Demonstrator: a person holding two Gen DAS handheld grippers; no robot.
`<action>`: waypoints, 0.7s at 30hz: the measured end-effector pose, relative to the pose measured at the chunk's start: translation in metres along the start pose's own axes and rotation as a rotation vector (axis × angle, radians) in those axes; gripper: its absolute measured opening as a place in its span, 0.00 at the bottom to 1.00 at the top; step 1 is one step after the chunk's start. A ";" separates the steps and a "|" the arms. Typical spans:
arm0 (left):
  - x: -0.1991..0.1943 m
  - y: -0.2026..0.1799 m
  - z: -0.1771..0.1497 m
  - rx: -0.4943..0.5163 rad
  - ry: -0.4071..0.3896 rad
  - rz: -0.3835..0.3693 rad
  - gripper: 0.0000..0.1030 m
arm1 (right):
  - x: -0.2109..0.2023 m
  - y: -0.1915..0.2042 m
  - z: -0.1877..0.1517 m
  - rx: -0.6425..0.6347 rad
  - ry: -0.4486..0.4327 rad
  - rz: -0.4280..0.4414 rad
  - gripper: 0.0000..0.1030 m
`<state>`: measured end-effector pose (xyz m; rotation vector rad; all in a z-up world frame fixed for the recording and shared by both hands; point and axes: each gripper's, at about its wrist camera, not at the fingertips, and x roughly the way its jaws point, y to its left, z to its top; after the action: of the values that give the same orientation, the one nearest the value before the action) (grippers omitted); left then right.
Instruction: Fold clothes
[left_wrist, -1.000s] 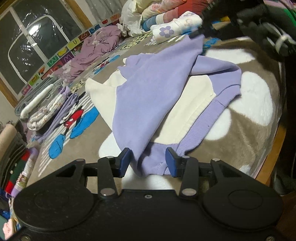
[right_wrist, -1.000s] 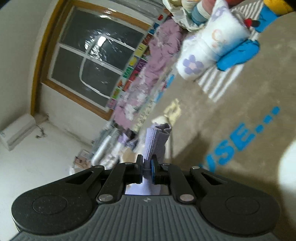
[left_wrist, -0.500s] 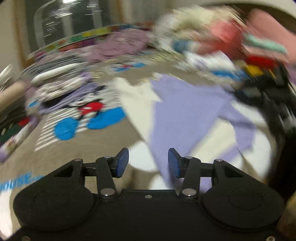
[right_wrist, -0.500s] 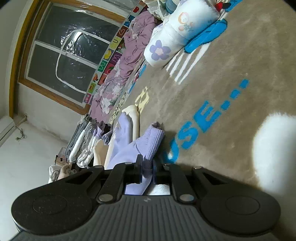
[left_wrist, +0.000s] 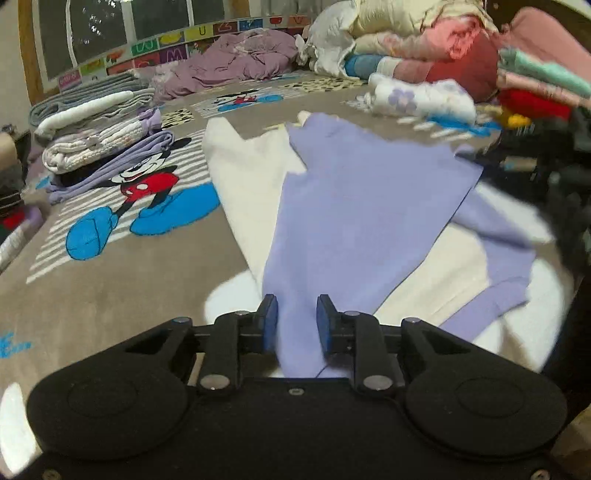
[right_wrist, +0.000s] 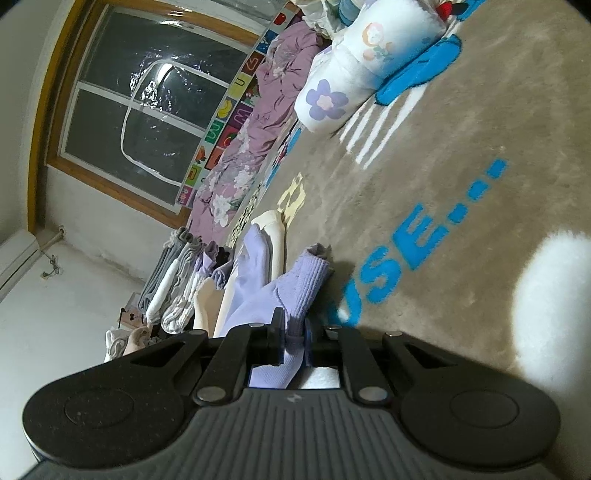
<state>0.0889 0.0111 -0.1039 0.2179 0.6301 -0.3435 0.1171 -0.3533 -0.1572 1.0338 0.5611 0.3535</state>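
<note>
Two grippers work one garment, a lilac-and-cream sweater (left_wrist: 362, 206) lying on a grey-brown cartoon-print blanket (left_wrist: 110, 280). Seen from its own wrist camera, the left gripper (left_wrist: 295, 321) has lilac cloth running up between its blue pads (left_wrist: 269, 325); its jaws have just been closing in on this fold, and a narrow slit of space shows on either side of the cloth, so the pads are not pressing it. From there the lilac panel spreads away across the blanket, a cream part of the sweater showing beside it on the left and beneath it on the right, with a lilac sleeve trailing off to the right. At the far right edge of that view, dark and blurred, the other tool sits at the sweater's far corner. From the right wrist camera, the right gripper (right_wrist: 293, 338) is pinched tight on the ribbed lilac cuff (right_wrist: 306, 284), which sticks up past the fingertips just over the blanket's blue lettering (right_wrist: 417, 243). Farther out, a stack of folded clothes (left_wrist: 103, 140) lies to the left near a printed mouse figure (left_wrist: 144, 184). A white roll with a purple flower (right_wrist: 351, 81) rests beyond, a crumpled mauve quilt (left_wrist: 236, 59) lies below the window (right_wrist: 140, 110), and heaped bedding (left_wrist: 443, 40) rises at the upper right.
</note>
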 end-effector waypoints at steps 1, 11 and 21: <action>-0.005 0.002 0.005 -0.010 -0.014 -0.006 0.22 | -0.001 0.000 0.000 -0.004 0.002 0.003 0.13; 0.038 0.047 0.084 -0.027 -0.054 0.108 0.22 | -0.001 -0.003 0.001 -0.031 0.021 0.040 0.13; 0.141 0.089 0.142 -0.090 0.028 0.099 0.22 | -0.003 -0.007 0.002 -0.021 0.034 0.076 0.14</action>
<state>0.3049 0.0155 -0.0689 0.1676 0.6579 -0.2167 0.1161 -0.3599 -0.1615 1.0320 0.5485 0.4446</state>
